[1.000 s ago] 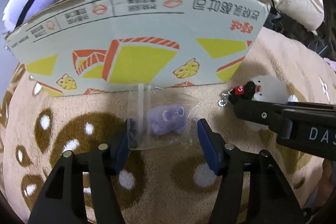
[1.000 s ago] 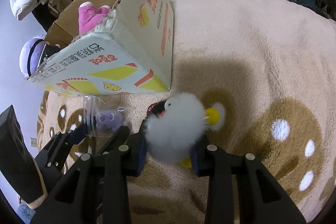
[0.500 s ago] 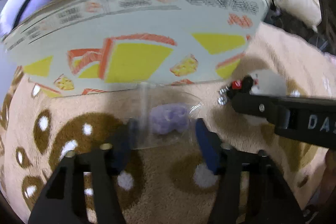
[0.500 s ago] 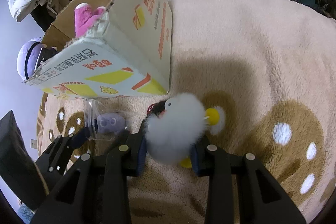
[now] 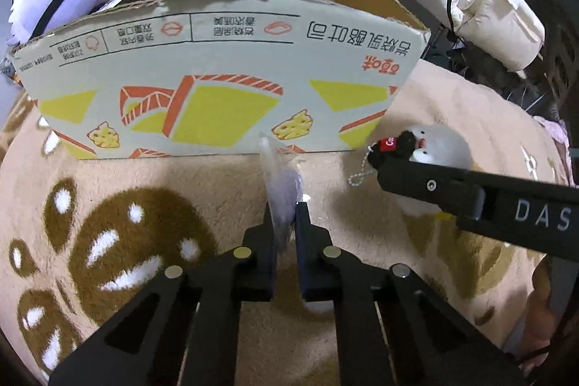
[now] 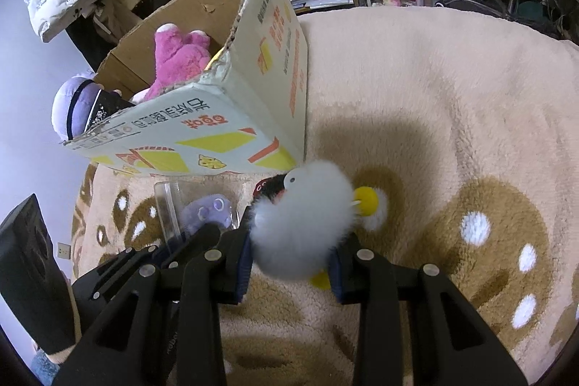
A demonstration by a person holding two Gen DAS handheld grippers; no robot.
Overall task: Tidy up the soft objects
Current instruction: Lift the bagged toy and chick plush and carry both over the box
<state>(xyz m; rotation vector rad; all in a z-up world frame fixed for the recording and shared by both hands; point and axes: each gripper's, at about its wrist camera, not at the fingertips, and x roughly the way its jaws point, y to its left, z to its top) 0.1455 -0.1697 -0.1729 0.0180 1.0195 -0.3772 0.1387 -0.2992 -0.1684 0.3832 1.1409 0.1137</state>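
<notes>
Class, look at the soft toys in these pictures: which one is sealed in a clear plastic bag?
The small purple toy pinched by the left gripper. The white fluffy bird and the pink plush are unbagged.

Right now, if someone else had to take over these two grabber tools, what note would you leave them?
Left gripper: fingers shut on the clear bag with the small purple toy, low over the rug.
Right gripper: fingers shut on the fluffy white bird toy.
Cardboard box sits just ahead; a pink plush is already inside.
Done: both items gripped.
Left: lift each one and drop it into the box.
</notes>
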